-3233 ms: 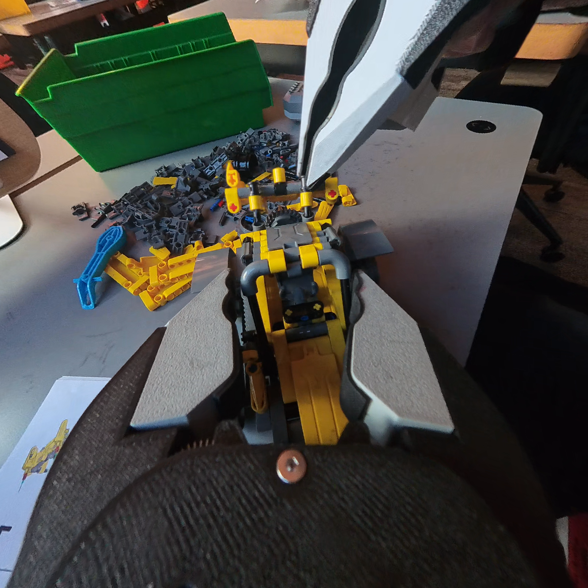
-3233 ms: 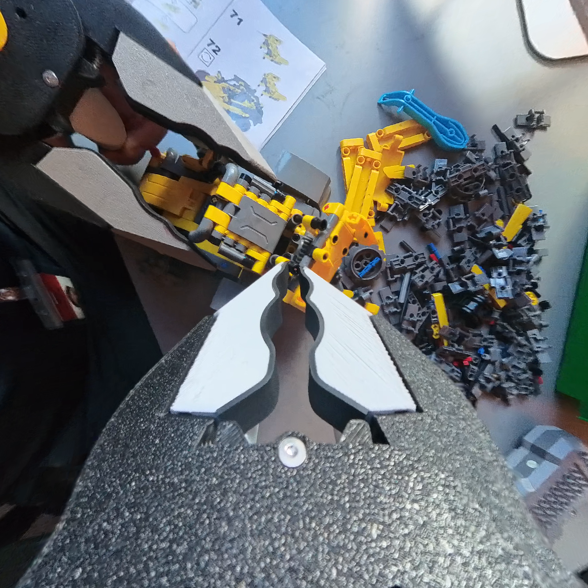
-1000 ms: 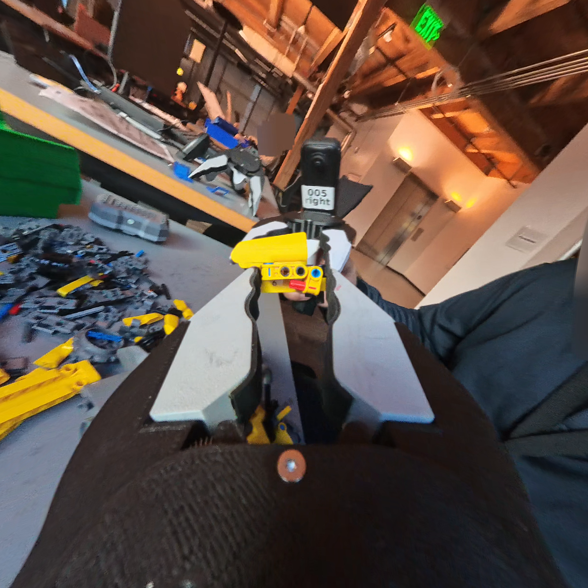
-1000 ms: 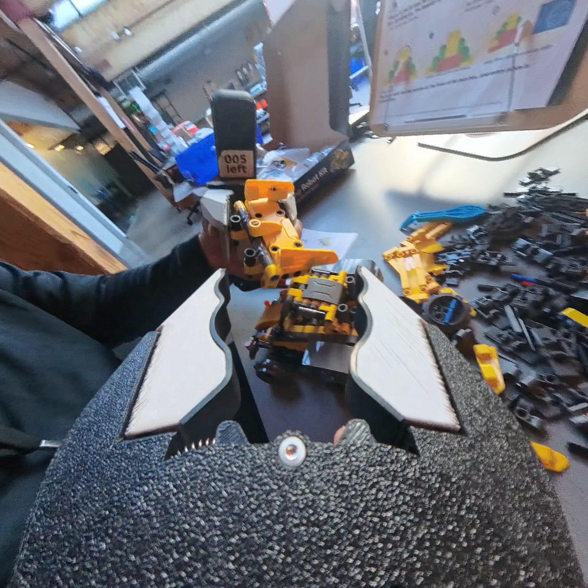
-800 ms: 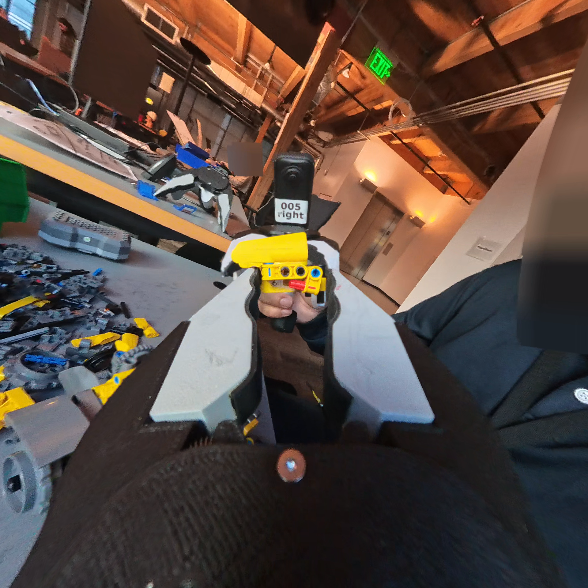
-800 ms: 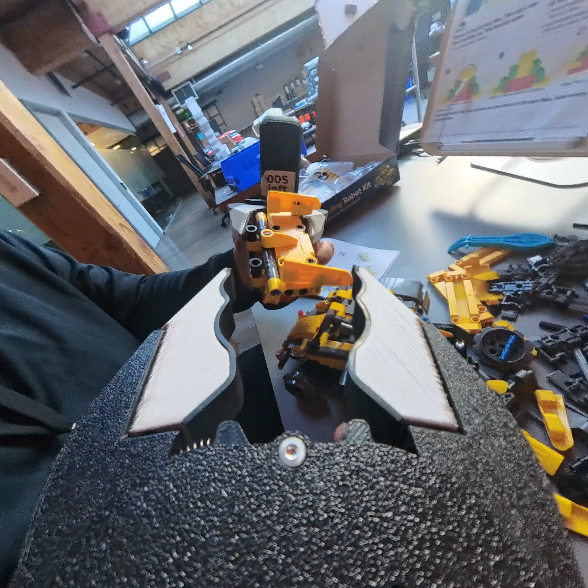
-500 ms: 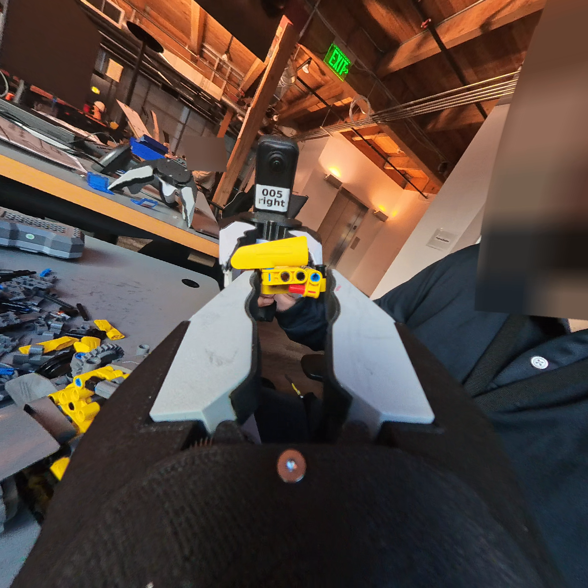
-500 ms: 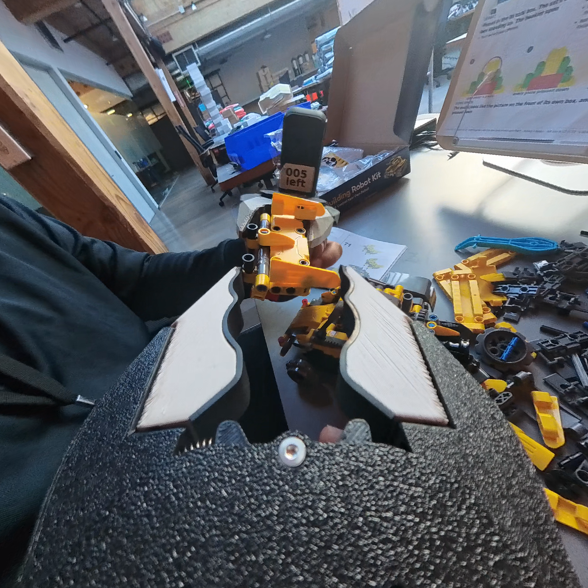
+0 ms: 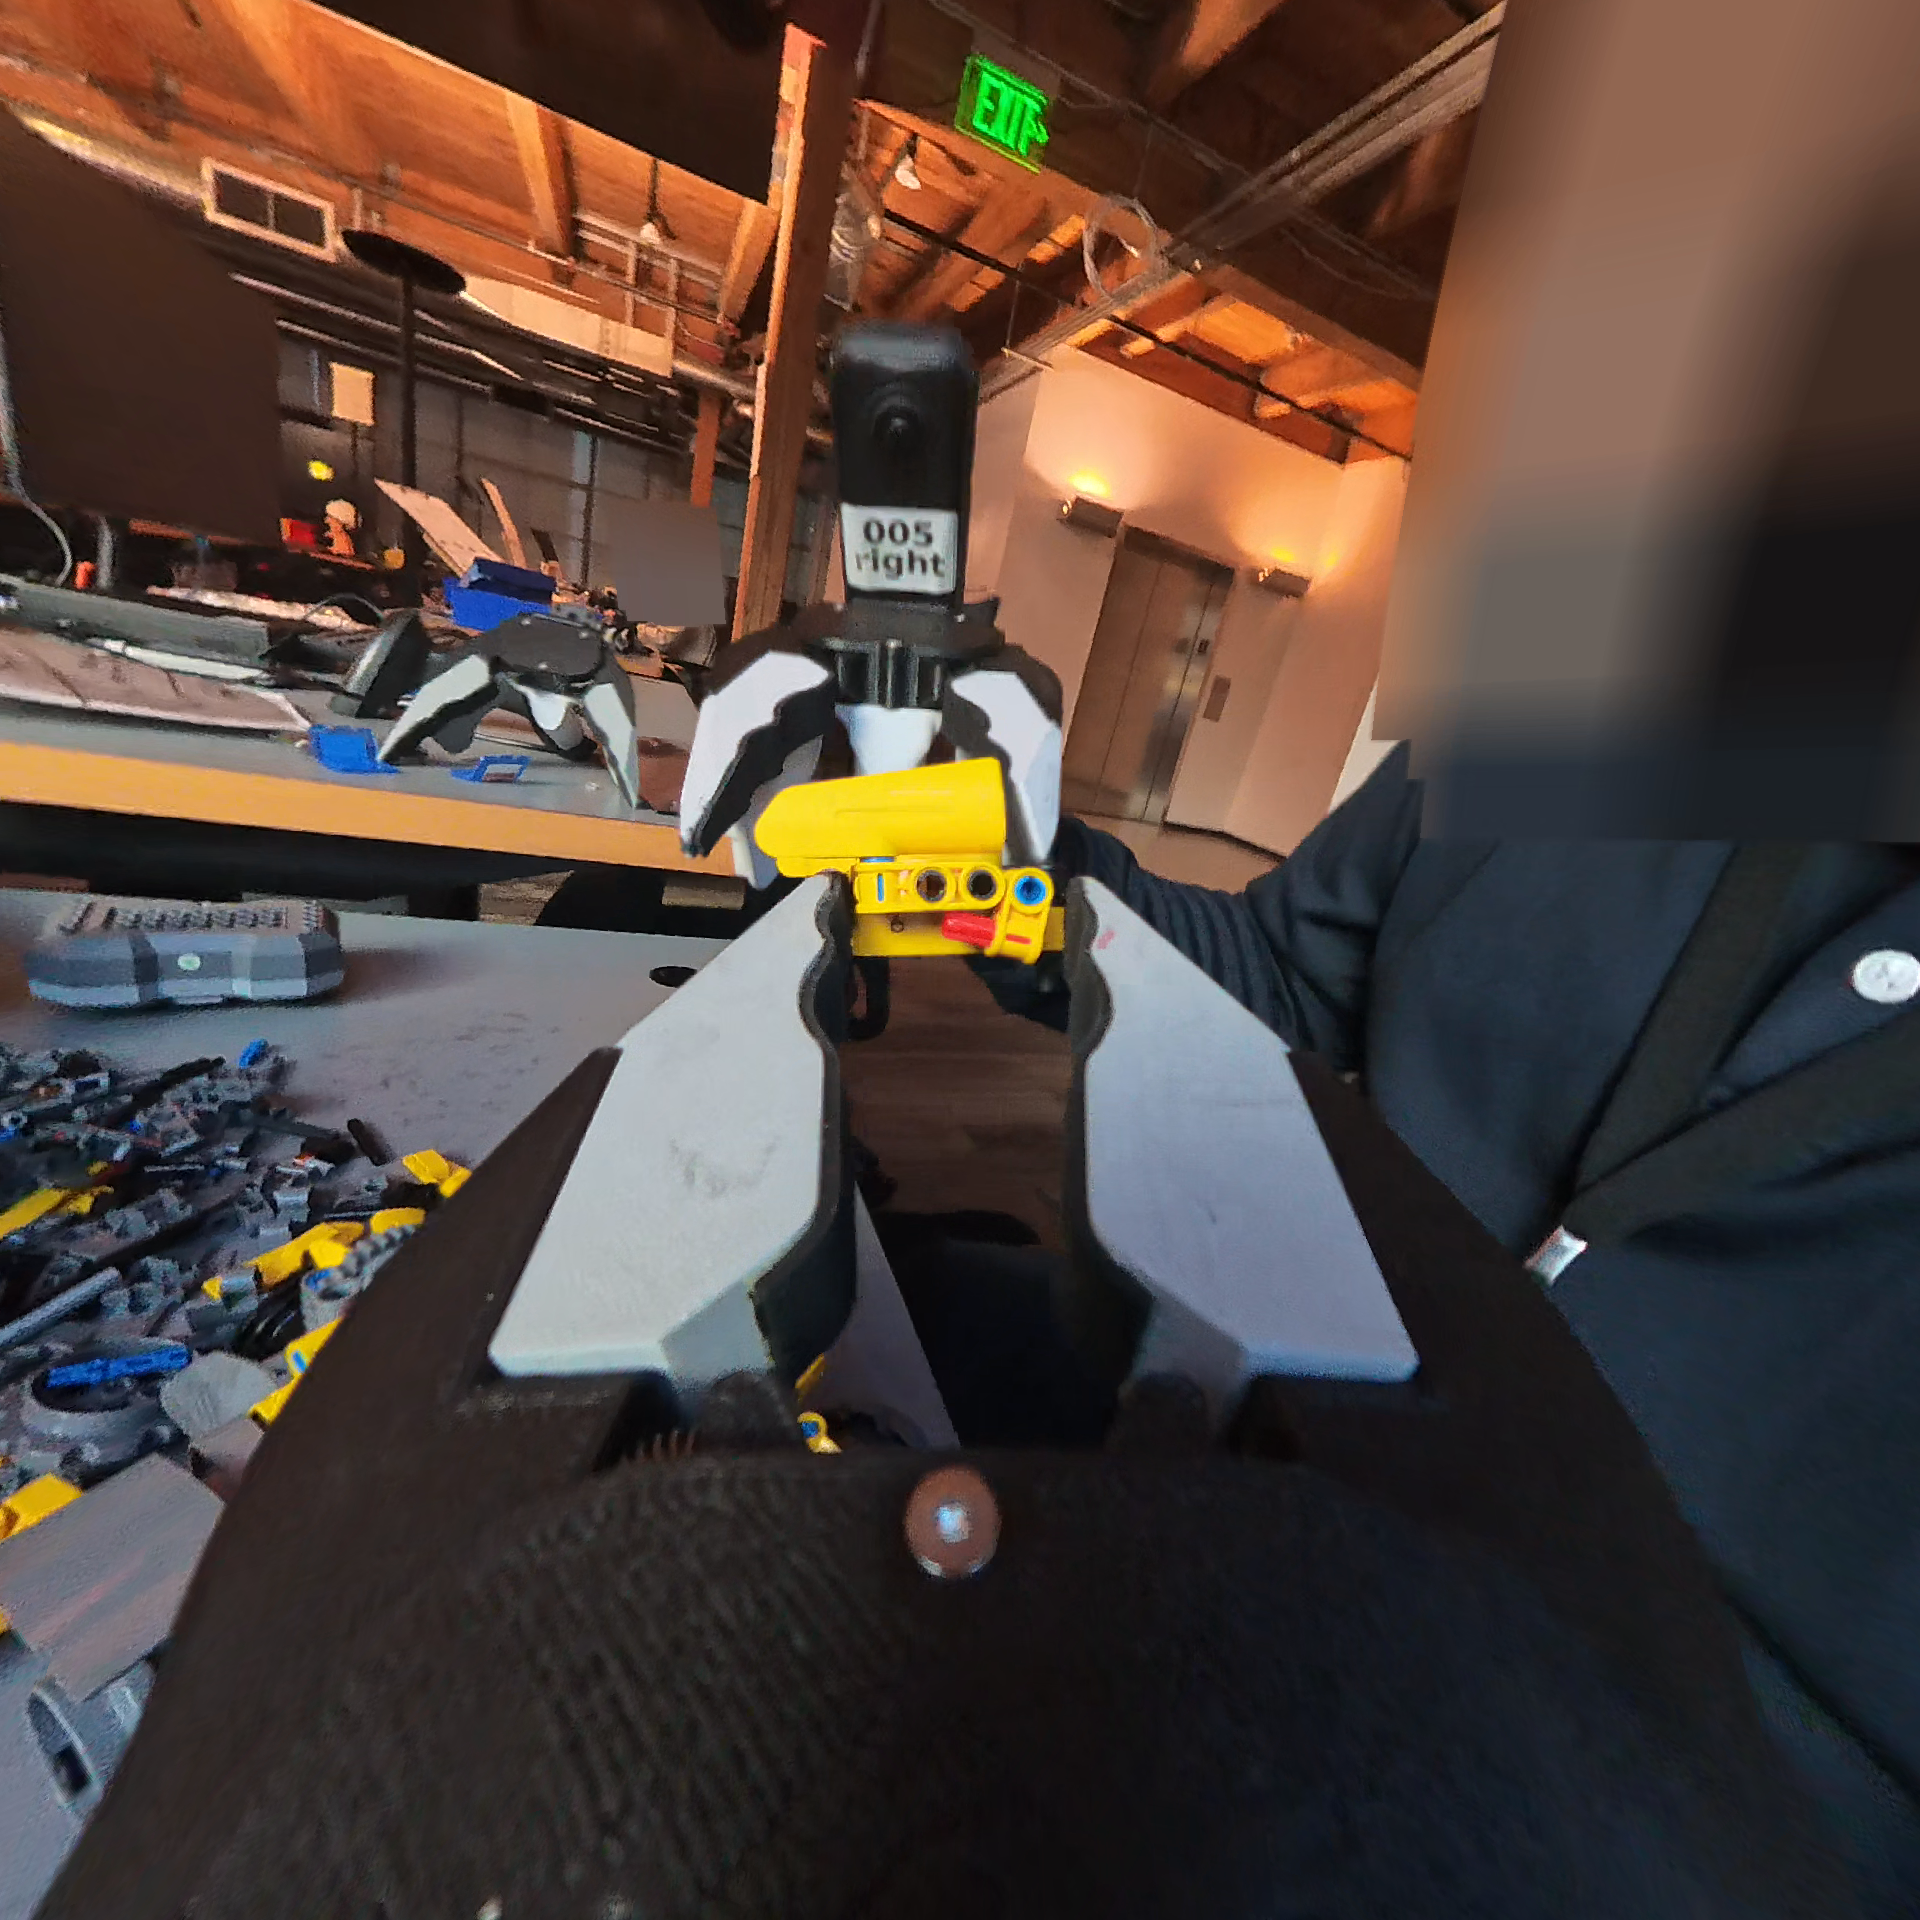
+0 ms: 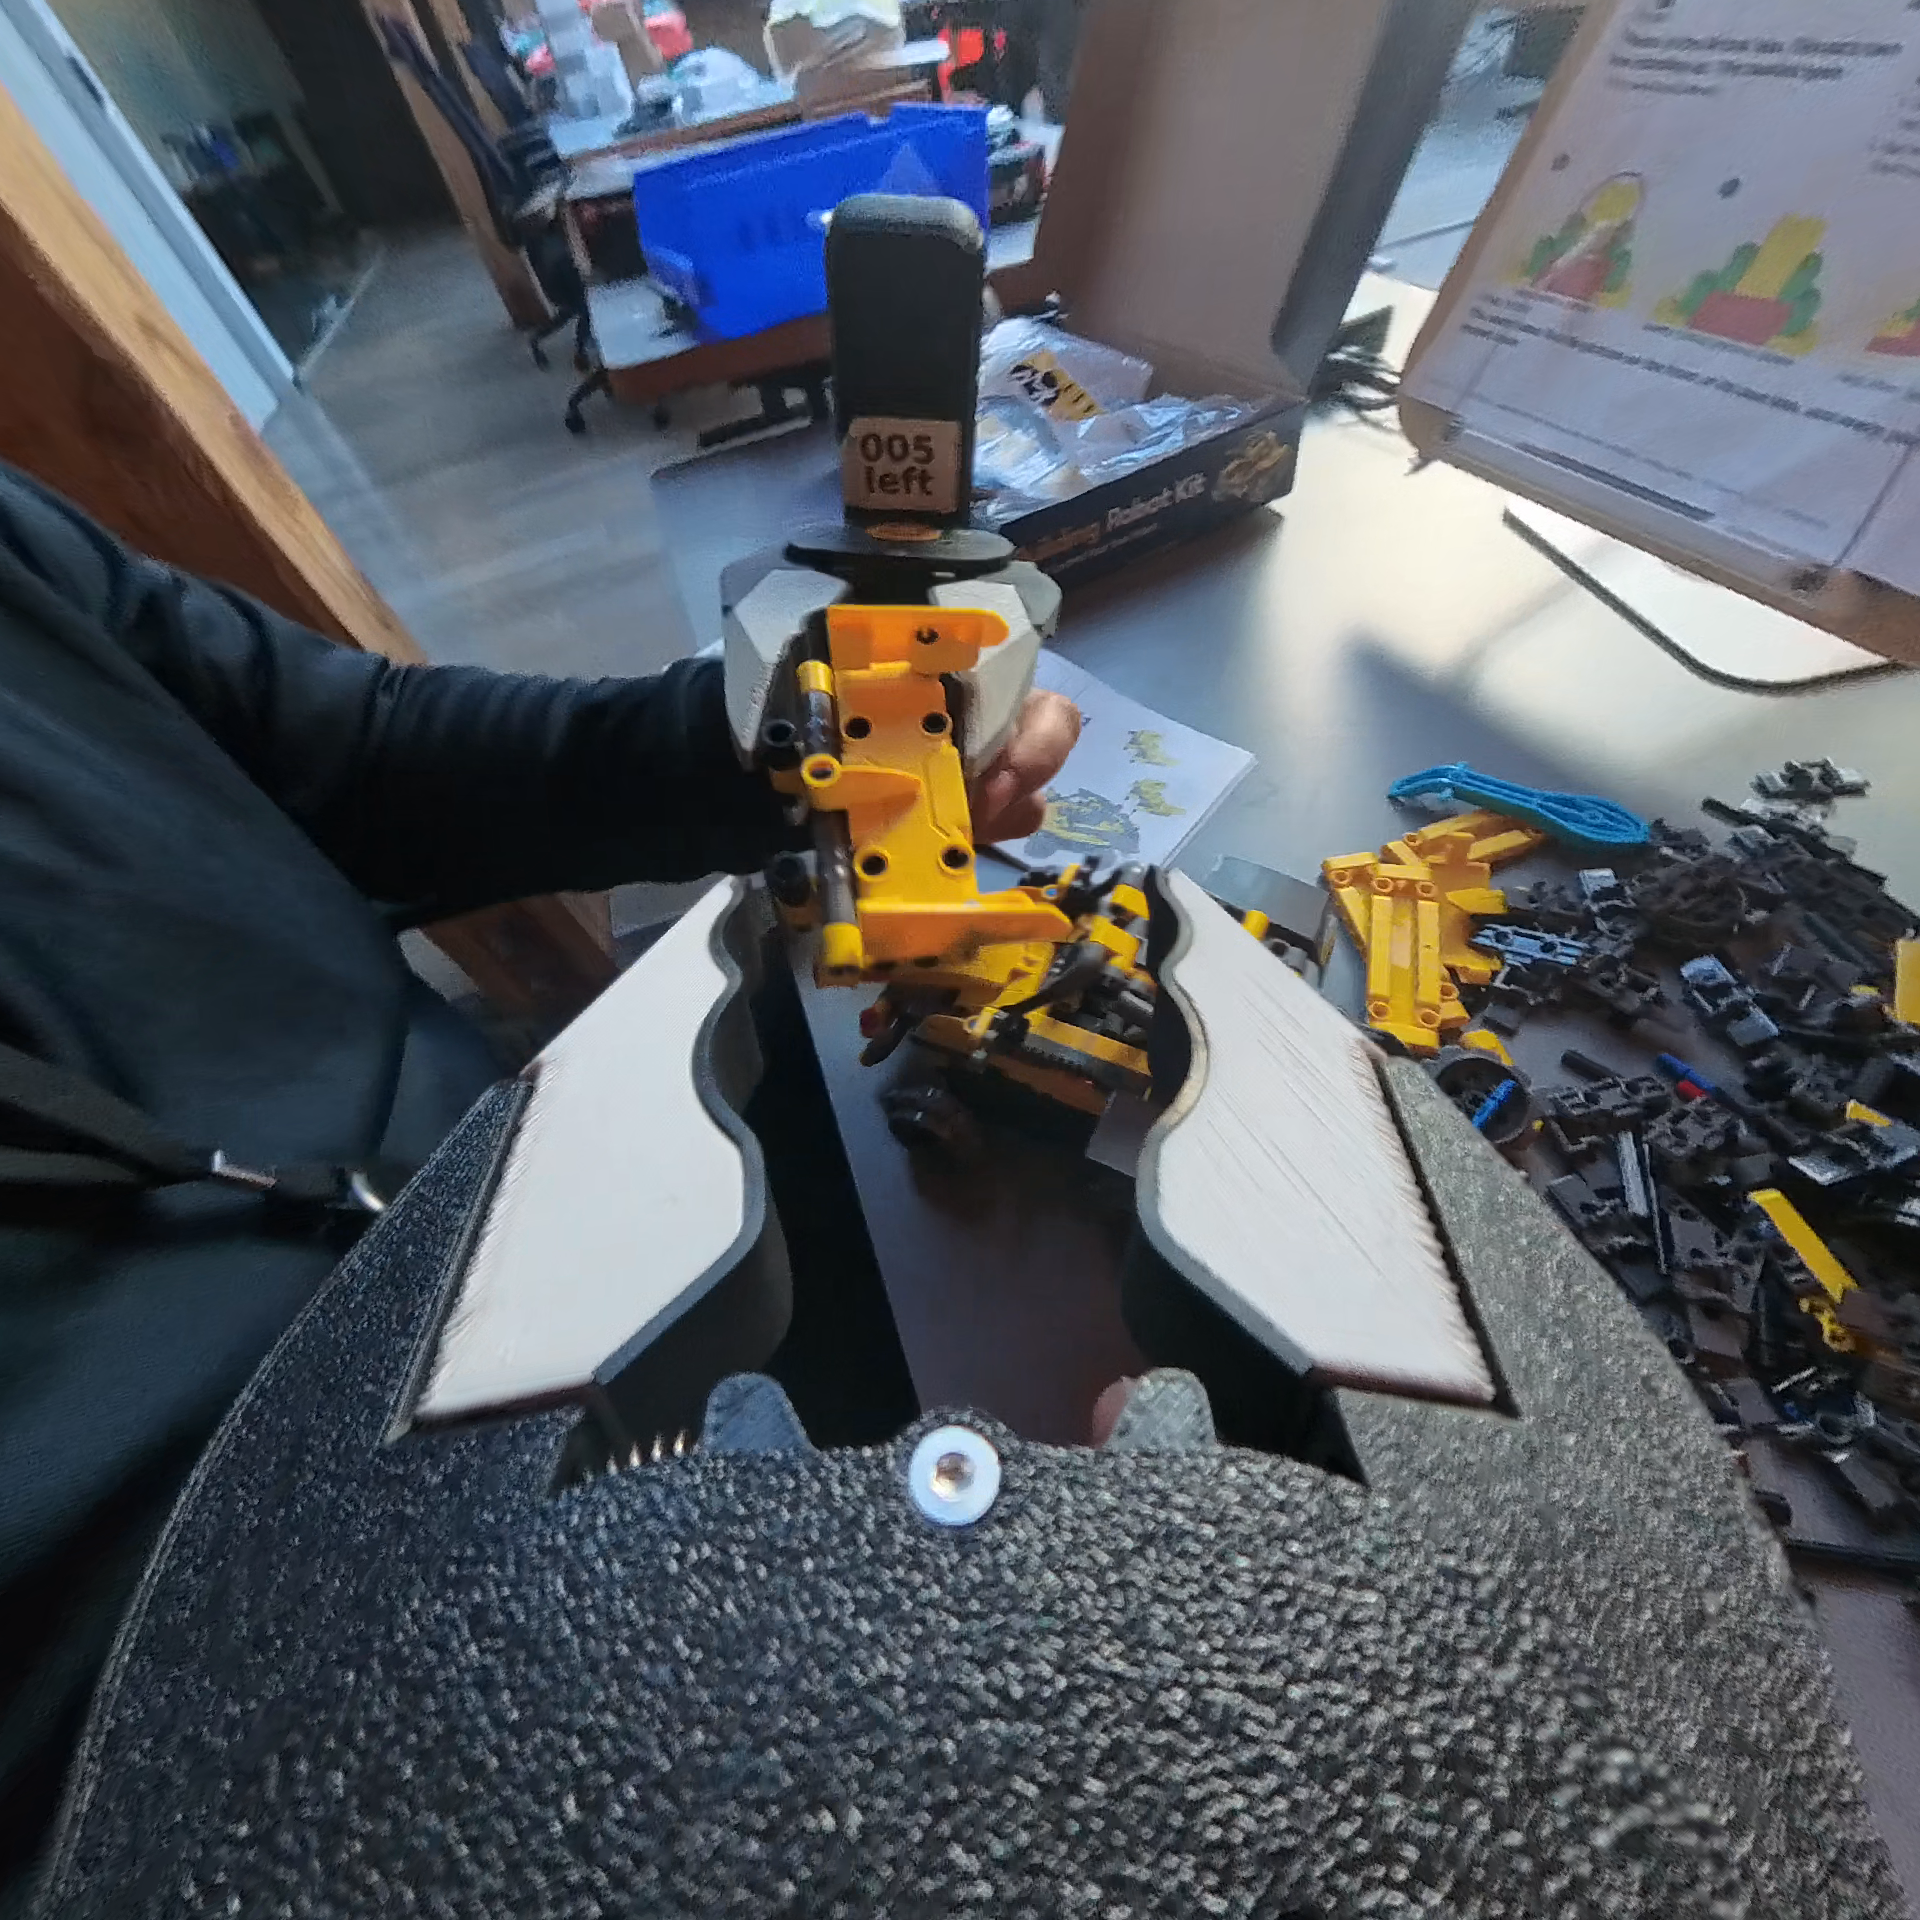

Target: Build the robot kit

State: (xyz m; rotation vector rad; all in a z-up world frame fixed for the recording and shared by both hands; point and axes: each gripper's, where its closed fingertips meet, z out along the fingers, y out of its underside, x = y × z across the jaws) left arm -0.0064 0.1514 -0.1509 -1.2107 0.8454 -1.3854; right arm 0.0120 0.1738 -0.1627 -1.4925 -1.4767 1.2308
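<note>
The left gripper [image 9: 951, 920] stayed clenched on a yellow plastic brick sub-assembly [image 9: 883, 821], held above the grey table [image 10: 1403, 665]. The right gripper [image 10: 956, 914], released, had closed in until the piece sat between its spread tips.

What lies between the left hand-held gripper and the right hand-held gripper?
A yellow brick assembly, clamped in the left hand-held gripper and pointing at the open right hand-held gripper. Both wrist views show it.
</note>
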